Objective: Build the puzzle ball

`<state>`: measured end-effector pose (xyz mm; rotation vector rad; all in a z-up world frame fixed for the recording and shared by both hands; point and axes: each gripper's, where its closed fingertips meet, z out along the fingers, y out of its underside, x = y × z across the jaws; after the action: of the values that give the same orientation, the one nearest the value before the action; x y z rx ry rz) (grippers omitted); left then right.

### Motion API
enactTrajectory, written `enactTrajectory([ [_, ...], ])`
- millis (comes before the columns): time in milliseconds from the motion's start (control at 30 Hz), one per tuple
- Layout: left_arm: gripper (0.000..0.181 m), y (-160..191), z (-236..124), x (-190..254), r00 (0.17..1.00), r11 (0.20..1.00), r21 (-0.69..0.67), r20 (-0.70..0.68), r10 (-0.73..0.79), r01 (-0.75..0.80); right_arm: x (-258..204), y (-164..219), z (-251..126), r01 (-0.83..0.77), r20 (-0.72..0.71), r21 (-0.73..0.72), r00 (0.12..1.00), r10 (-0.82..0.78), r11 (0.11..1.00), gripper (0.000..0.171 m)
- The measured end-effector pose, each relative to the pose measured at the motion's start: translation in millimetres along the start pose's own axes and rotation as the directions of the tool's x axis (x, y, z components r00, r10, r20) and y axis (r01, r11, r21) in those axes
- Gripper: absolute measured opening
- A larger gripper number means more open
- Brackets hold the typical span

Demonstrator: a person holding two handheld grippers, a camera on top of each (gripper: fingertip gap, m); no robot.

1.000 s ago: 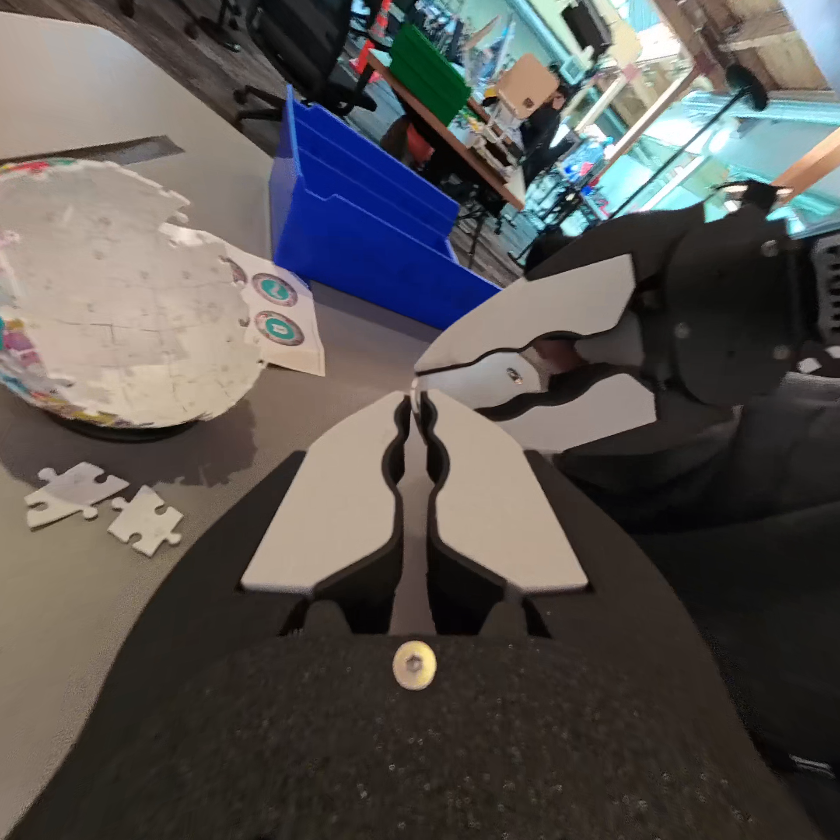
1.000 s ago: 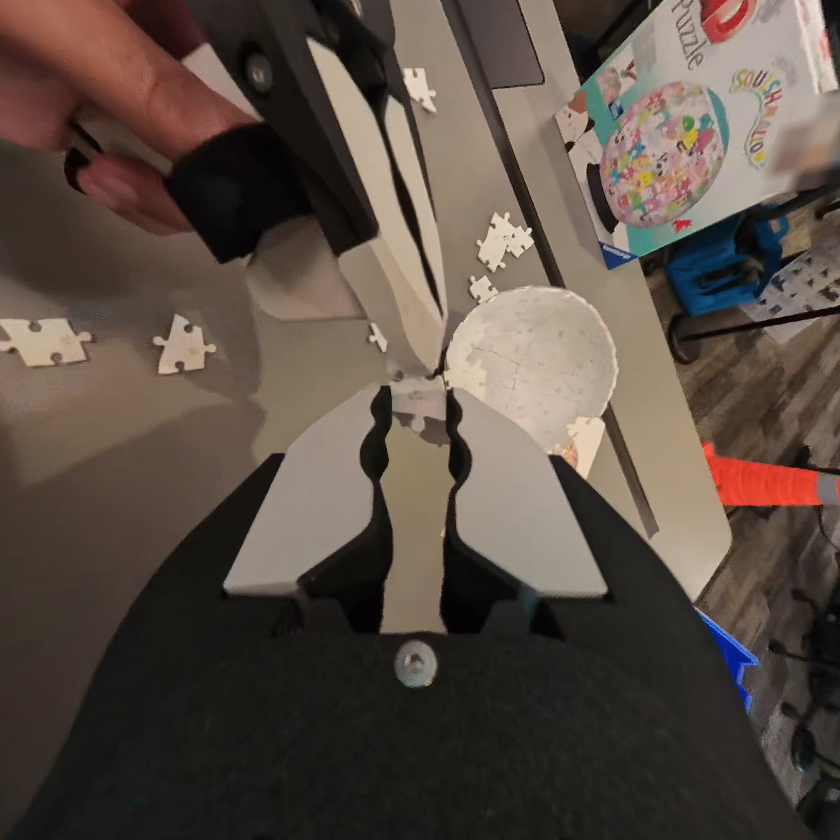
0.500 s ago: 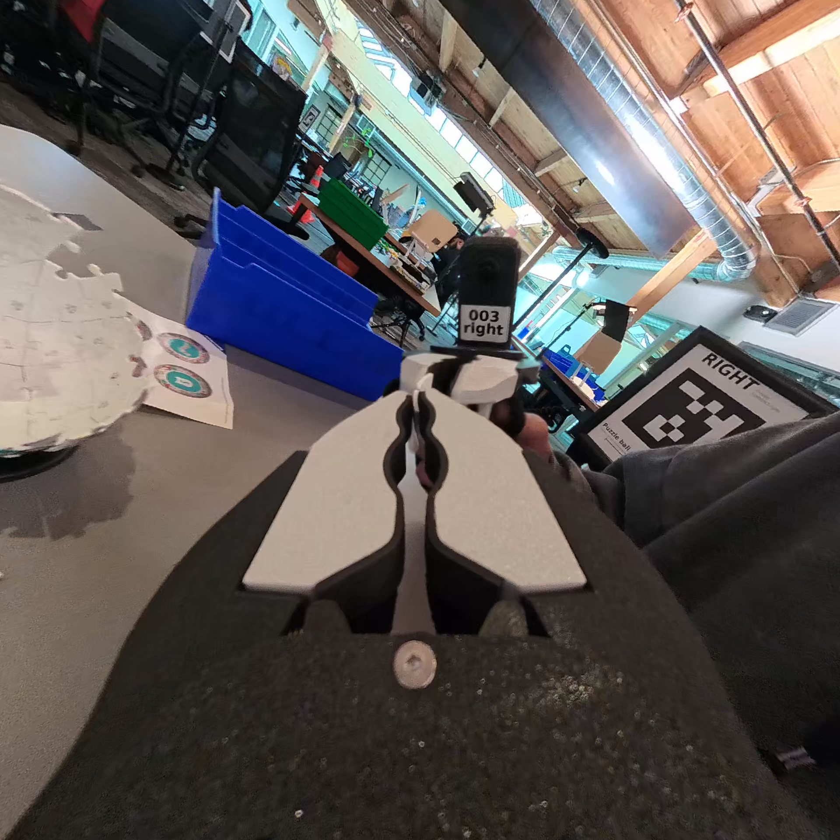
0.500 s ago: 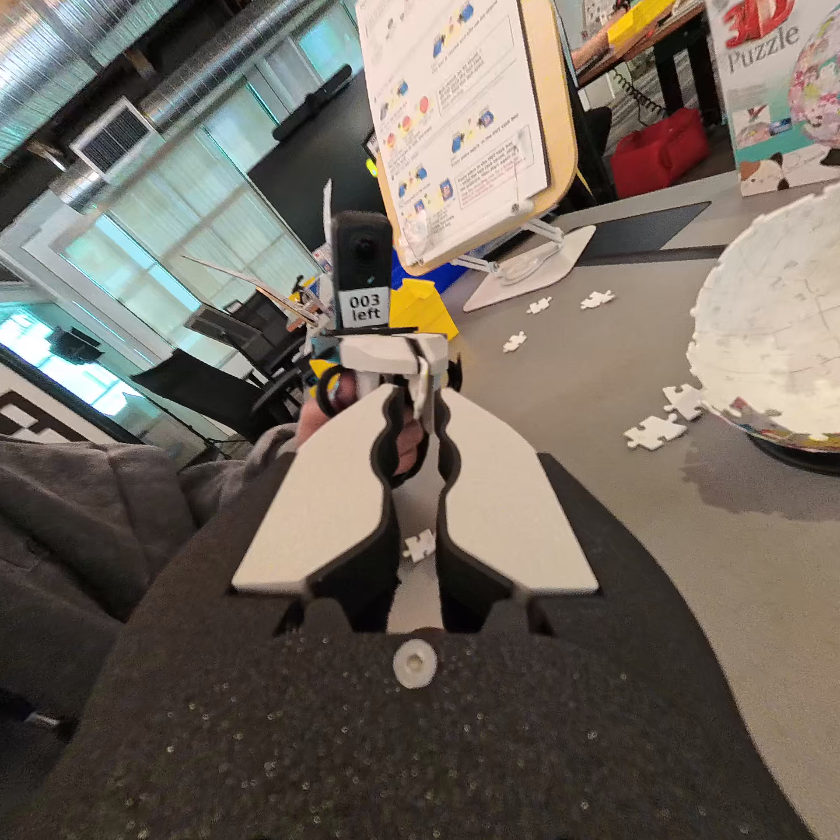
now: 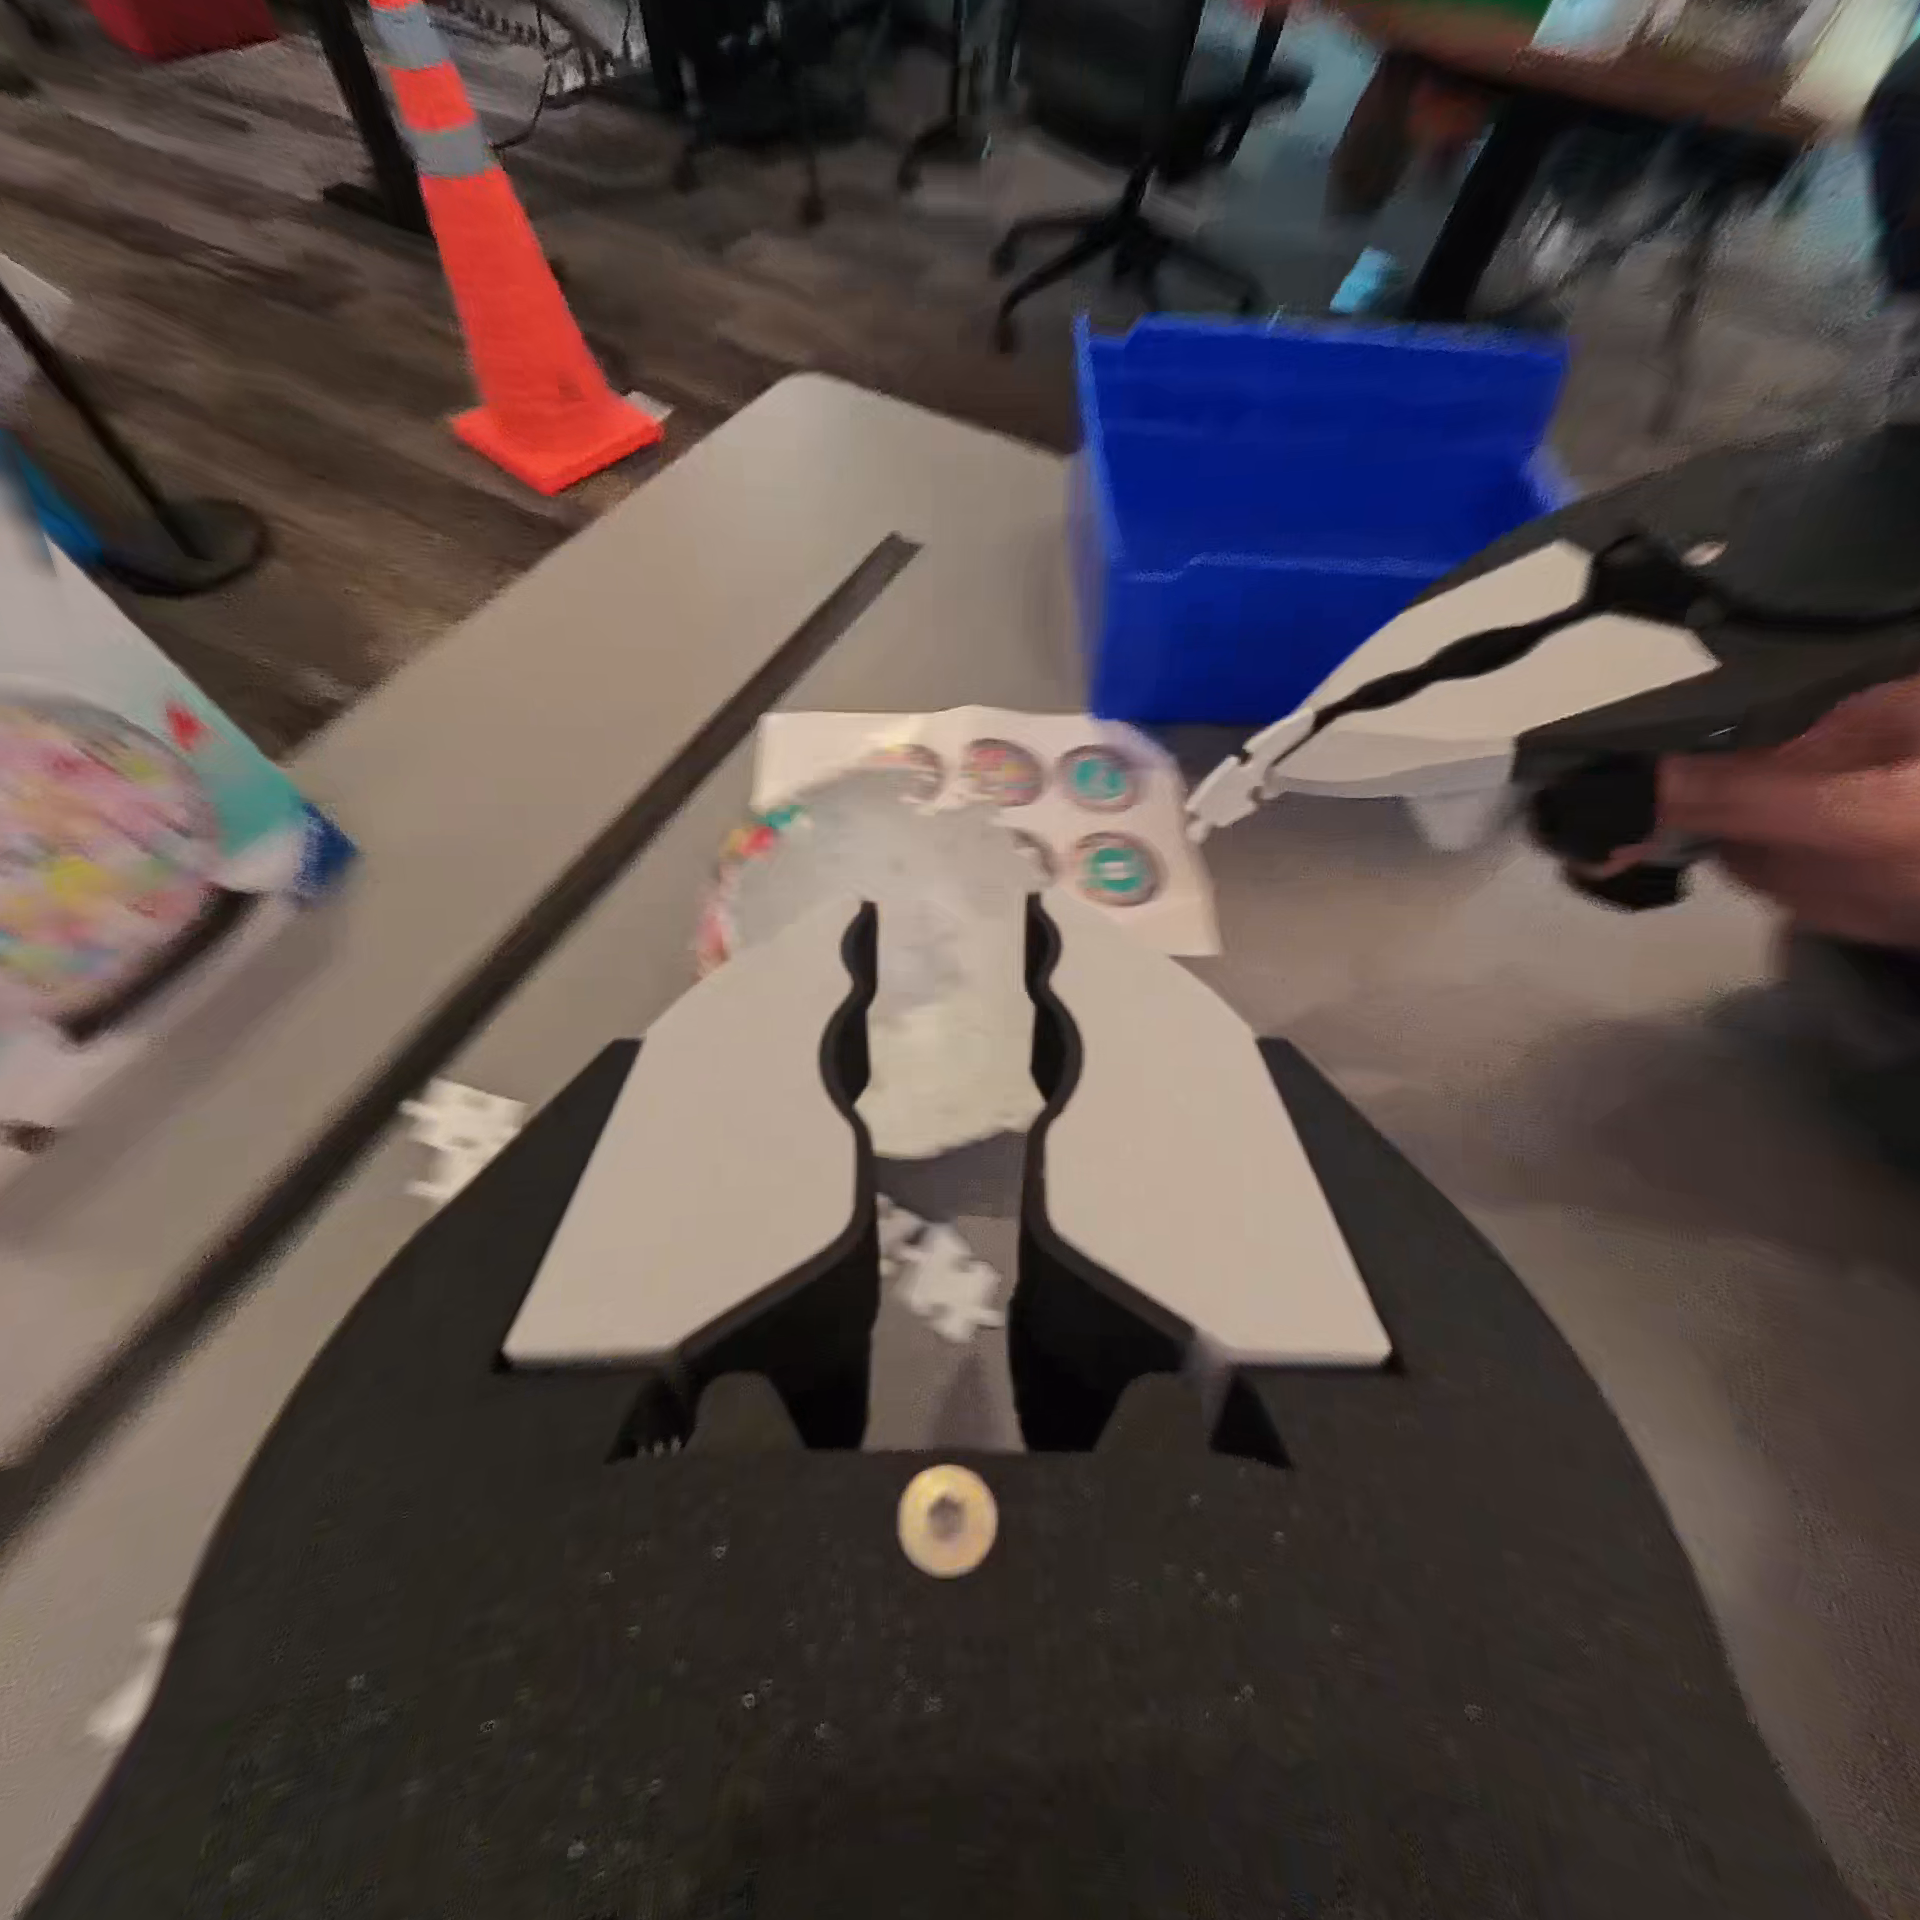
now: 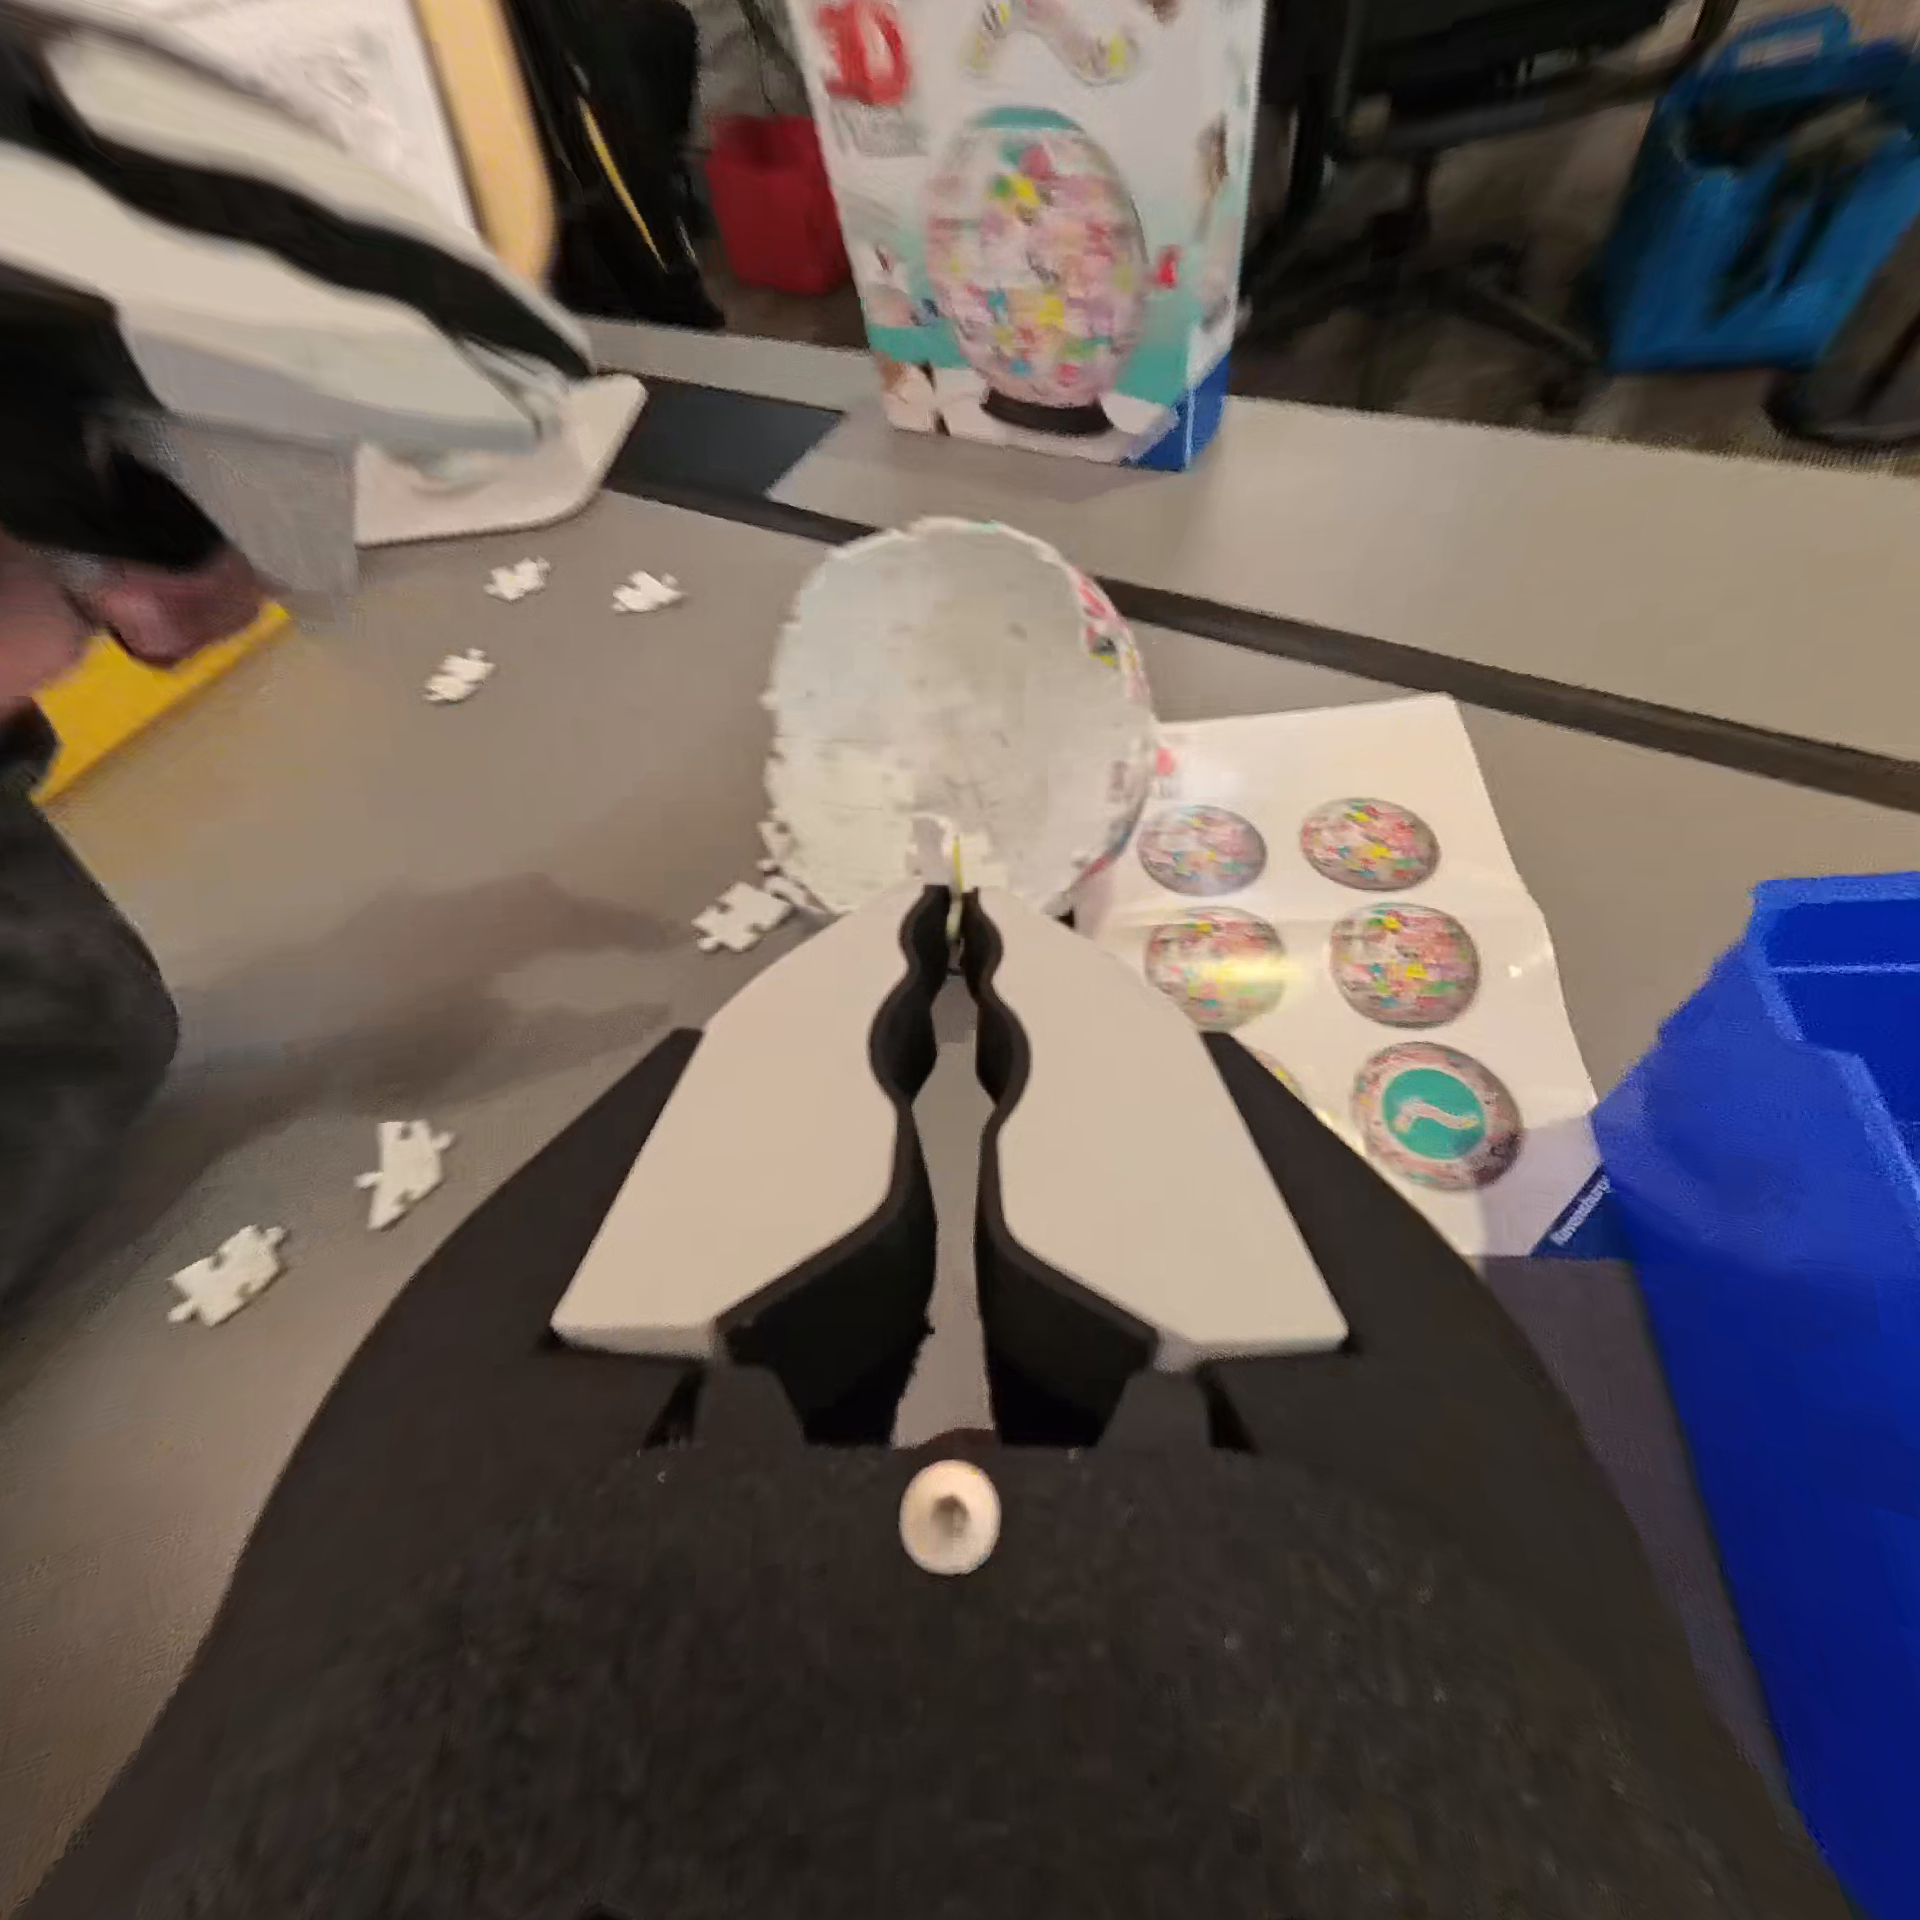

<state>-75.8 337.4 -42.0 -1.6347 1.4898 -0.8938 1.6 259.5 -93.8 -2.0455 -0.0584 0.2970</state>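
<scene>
Presently on the grey table (image 6: pixel 312 831): half-built puzzle ball (image 6: pixel 956 717), white inner side showing, centre frame in the right wrist view. Right gripper (image 6: pixel 954 909), jaws nearly closed, pinching a thin puzzle piece (image 6: pixel 954 868) edge-on just before the ball's lower rim. Left gripper (image 5: pixel 943 914), jaws apart, holding nothing, ball visible between them. Loose puzzle pieces (image 6: pixel 405 1153) lower left. Instruction sheet (image 6: pixel 1371 935) right of the ball; blue bin (image 6: pixel 1787 1195) far right; puzzle box (image 6: pixel 1049 218) top centre.
</scene>
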Motion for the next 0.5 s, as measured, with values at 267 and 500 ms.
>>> enactTrajectory([
  [267, 0.003, -0.1, 76.4, -10.3, 0.935, 0.863, -0.367, -0.206, 0.289, -0.348, 30.8, 26.7, 49.2, -0.12, -0.041, -0.117, 0.992, 0.116, 0.986, 0.002],
  [500, 0.0, 21.0, 95.6, -32.3, 0.926, 0.792, -0.484, -0.249, 0.282, -0.371, 35.5, 27.6, 55.4, -0.174, -0.011, -0.125, 0.985, 0.174, 0.977, 0.002],
])
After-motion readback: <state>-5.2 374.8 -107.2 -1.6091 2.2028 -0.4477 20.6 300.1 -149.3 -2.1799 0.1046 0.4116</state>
